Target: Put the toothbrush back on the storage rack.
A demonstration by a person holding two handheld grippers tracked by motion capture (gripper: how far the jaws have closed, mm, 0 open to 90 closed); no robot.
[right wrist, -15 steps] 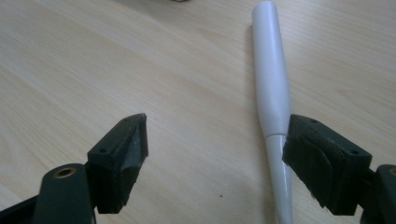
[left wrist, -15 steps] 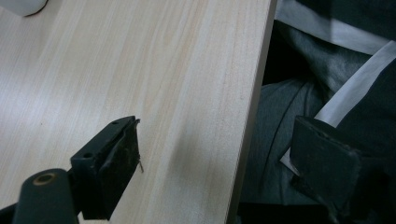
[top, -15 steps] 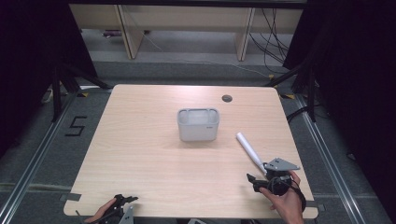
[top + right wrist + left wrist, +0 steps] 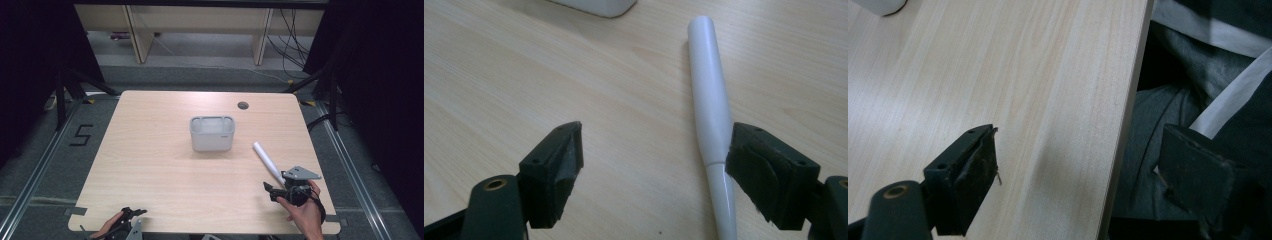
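A white tapered rod (image 4: 266,161) lies flat on the wooden table (image 4: 150,150), to the right of a pale grey open-topped box (image 4: 212,133). My right gripper (image 4: 278,185) is open at the rod's near end, low over the table. In the right gripper view the rod (image 4: 710,100) runs away from me just inside the right jaw, untouched, and the right gripper (image 4: 654,160) has bare wood between its jaws. My left gripper (image 4: 134,213) is open at the table's front left edge. In the left gripper view the left gripper (image 4: 1078,170) straddles that edge.
A small round hole (image 4: 243,105) sits in the table near its far right. The box's rounded base (image 4: 599,5) shows ahead of the right gripper. Beyond the table edge lies the person's dark clothing (image 4: 1198,75). Shelving legs and cables stand on the floor behind the table.
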